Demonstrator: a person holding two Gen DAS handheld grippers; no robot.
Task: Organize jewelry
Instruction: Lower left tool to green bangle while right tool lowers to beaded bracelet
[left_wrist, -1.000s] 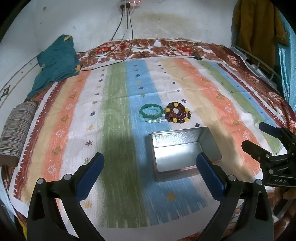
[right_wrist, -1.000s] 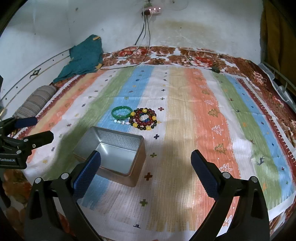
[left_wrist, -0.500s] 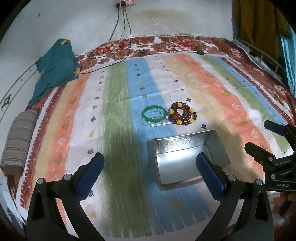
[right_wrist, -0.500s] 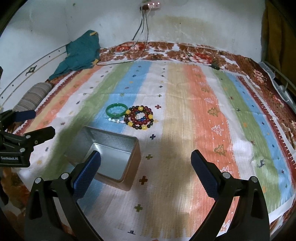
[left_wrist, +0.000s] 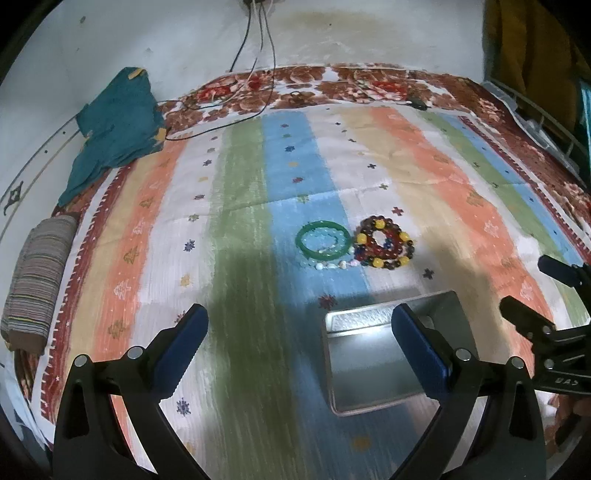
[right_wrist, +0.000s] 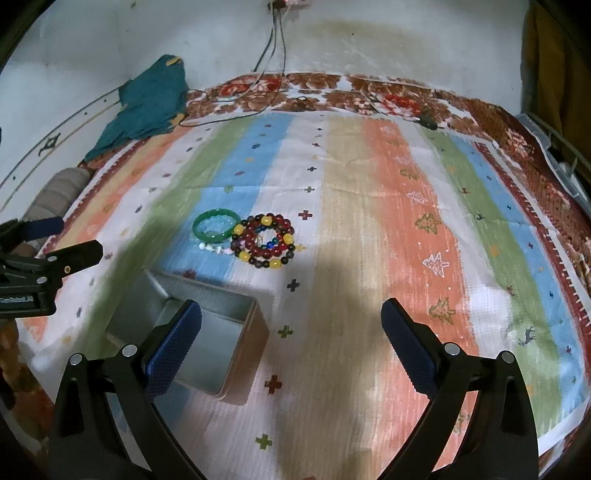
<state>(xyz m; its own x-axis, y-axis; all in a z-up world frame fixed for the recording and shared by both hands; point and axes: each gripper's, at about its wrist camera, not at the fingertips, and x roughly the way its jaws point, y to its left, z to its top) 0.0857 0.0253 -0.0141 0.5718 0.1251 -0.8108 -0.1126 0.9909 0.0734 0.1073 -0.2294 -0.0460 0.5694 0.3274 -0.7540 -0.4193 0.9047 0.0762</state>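
with both the left gripper (left_wrist: 299, 332) and right gripper (right_wrist: 291, 325) spread wide and empty, approach the green glass bangle (right_wrist: 215, 225) squarely, pinching one rim only, clear of the pale bead strand (right_wrist: 214, 248), before the open silver metal tin (right_wrist: 207, 332)

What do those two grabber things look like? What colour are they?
Both look the same. The left gripper and the right gripper each have two long black plastic arms, joined with round silver bolts. At the tips sit dark blue rubbery pads with a bumpy grid pattern. From the side, the black body carries small white lettering, too blurred to read. No cables or sleeves show.
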